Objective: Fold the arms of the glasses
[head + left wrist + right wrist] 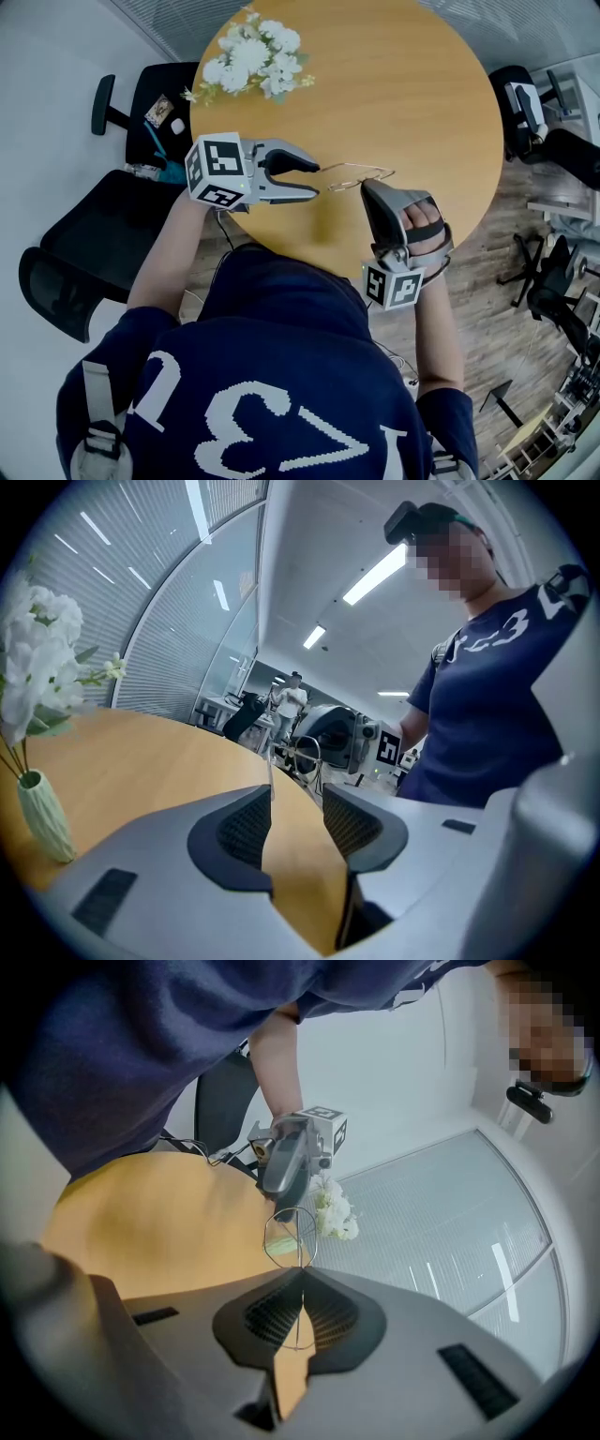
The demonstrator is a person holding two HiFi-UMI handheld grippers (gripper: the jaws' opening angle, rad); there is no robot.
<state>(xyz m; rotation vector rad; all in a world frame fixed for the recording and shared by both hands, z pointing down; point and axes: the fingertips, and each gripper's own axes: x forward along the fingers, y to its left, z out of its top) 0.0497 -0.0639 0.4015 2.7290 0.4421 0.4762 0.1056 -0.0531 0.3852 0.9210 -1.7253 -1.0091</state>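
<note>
The thin wire-framed glasses [361, 175] hang just above the round wooden table [412, 103], between my two grippers. My right gripper [368, 190] is shut on the frame; in the right gripper view the wire runs between the closed pads [323, 1312] and one lens ring [291, 1237] sticks out beyond them. My left gripper [316, 180] stands open at the glasses' left end. In the left gripper view a thin arm of the glasses [272, 782] lies close to the left pad [246, 827], and I cannot tell whether they touch. The other pad is clear of it.
A pale vase of white flowers [253, 58] stands at the table's far left, also seen in the left gripper view [42, 813]. Black office chairs [103, 234] stand left of the table, with more chairs [553, 141] at the right. The table's near edge runs just under both grippers.
</note>
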